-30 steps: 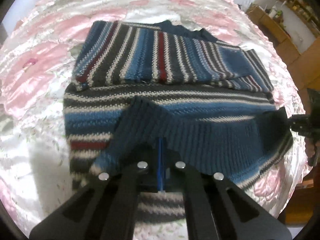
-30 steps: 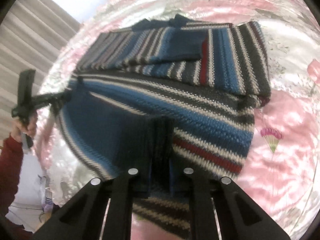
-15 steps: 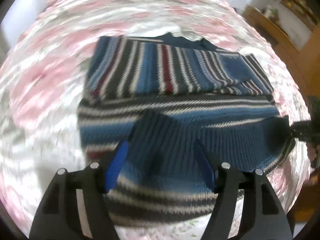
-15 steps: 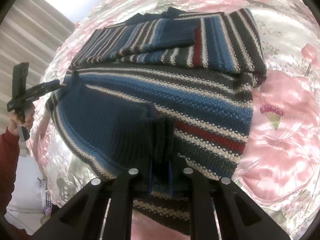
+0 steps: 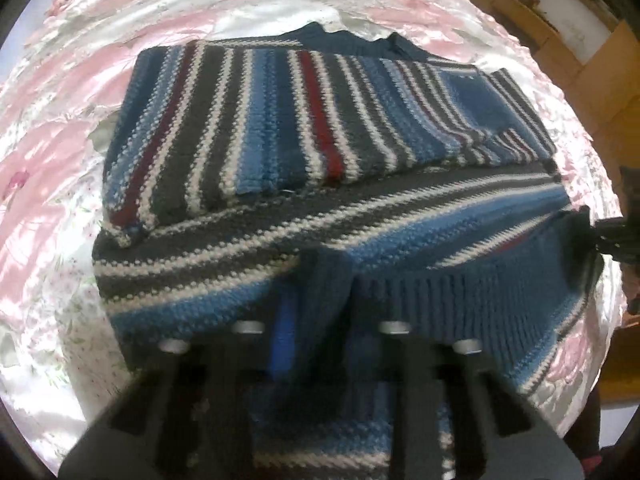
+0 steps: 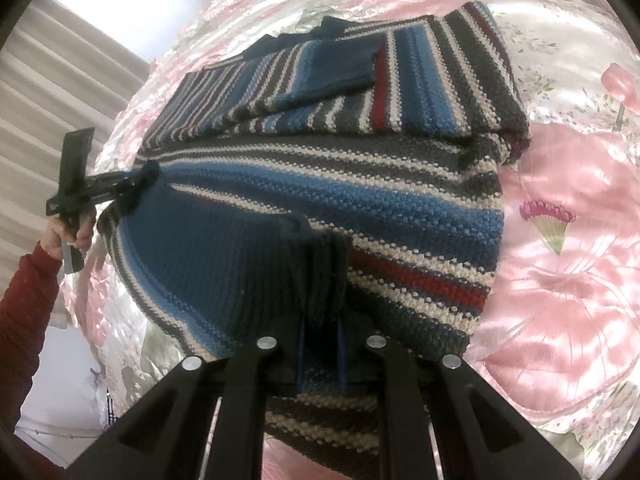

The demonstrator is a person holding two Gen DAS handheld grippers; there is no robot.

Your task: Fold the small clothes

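A knitted sweater (image 5: 320, 220) striped in blue, grey, white and red lies on a pink floral bedspread (image 5: 60, 160), its sleeves folded across the far half. Its dark blue ribbed hem (image 5: 420, 292) is lifted off the near half. My left gripper (image 5: 320, 320) is shut on a bunch of that hem, and the view is blurred. In the right wrist view the sweater (image 6: 360, 200) fills the middle and my right gripper (image 6: 320, 332) is shut on the hem's other end. Each gripper shows in the other's view, the left gripper (image 6: 136, 188) and the right gripper (image 5: 600, 236), both at the hem's corners.
The bedspread (image 6: 560, 280) spreads out around the sweater. A hand (image 6: 68, 236) in a red sleeve (image 6: 24, 312) holds the left gripper's handle. A pleated curtain (image 6: 60, 80) hangs behind it. Wooden furniture and boxes (image 5: 560, 40) stand beyond the bed.
My left gripper was shut on the hem, stood wide open half a second ago, and is shut on it again. The right gripper kept its hold, carrying the hem a little farther.
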